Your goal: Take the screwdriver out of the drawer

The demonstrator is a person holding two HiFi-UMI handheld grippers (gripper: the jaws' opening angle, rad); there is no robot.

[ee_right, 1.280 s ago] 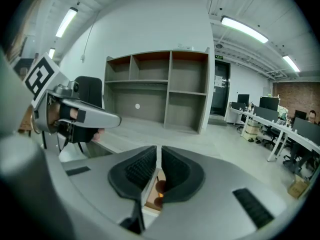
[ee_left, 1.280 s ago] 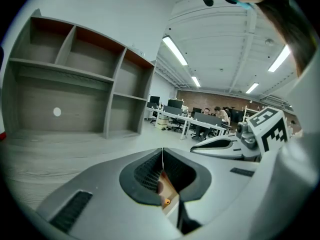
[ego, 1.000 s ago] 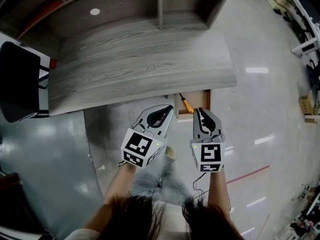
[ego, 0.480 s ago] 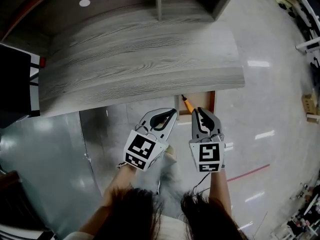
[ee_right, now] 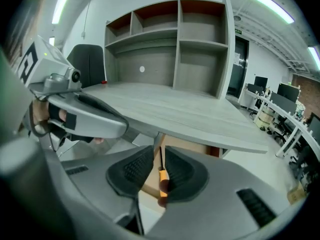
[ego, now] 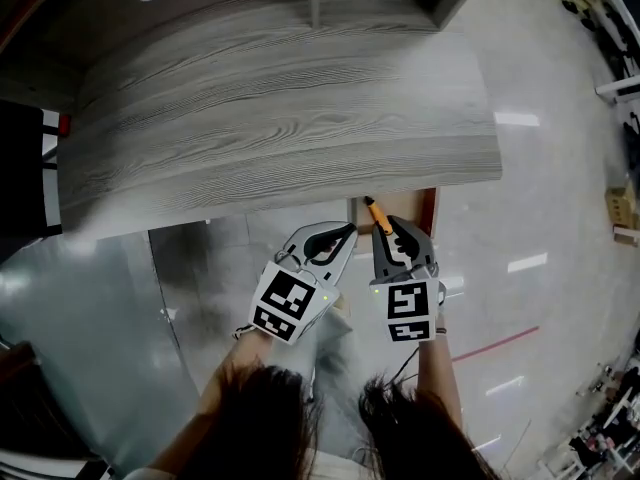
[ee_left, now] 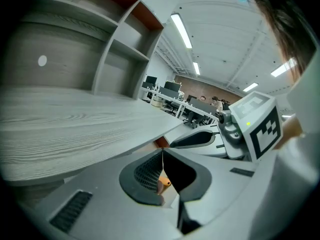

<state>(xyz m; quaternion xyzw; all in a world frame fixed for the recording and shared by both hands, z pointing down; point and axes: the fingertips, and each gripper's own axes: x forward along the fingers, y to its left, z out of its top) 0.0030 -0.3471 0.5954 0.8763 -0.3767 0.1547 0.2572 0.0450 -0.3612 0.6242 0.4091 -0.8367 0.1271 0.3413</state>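
Right tongs (ego: 386, 232) advanced, ribbed pads (ee_right: 132, 170) narrowly spread astride orange-handled screwdriver (ego: 378, 215); left tongs (ego: 347, 230) pressed together.

Orange-handled screwdriver (ego: 378, 215) lies slanted in the open wooden drawer (ego: 430, 208)

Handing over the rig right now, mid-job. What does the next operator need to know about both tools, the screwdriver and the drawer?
Left tool: jaws shut, empty, held beside the right one in front of the drawer.
Right tool: jaws slightly apart, lined up on the orange handle of the screwdriver; no grip shown.
The screwdriver lies in the open drawer under the desk edge.
Done: drawer open, right tool at the handle.
Left: close on the handle and lift it out.
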